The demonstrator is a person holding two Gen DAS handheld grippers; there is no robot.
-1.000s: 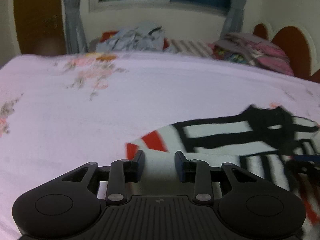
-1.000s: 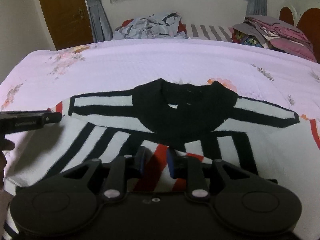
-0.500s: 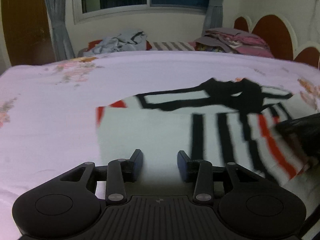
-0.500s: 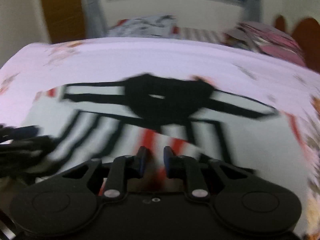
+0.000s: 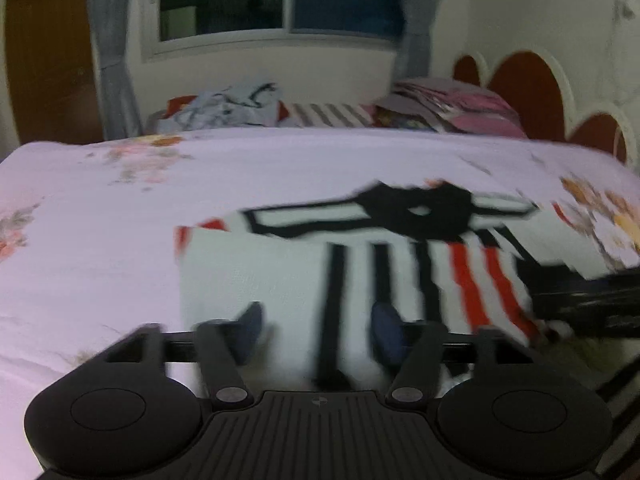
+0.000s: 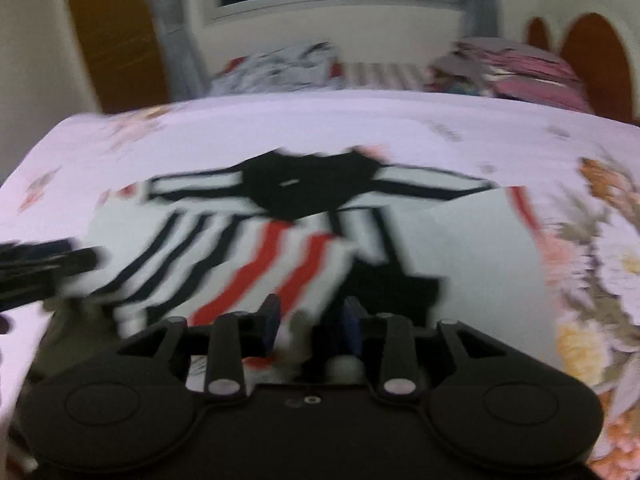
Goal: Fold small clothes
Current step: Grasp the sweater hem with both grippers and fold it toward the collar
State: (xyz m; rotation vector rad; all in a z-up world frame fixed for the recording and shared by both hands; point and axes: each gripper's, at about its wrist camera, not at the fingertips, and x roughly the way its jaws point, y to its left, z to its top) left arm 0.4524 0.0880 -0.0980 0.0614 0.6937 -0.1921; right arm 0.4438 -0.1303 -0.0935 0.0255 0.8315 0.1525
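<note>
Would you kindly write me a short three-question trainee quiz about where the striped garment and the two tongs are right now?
1. True or false: the striped sweater lies spread on the pink floral bedsheet.
2. Which colour is the sweater's collar area? A) red B) black C) blue
3. Fill in: the left tongs stand ____ over the sweater's lower part.

Key
1. True.
2. B.
3. Open; its jaws are wide apart with fabric showing between them. The right tongs also have a gap, over the red stripes, but blur hides whether they pinch any cloth.
</note>
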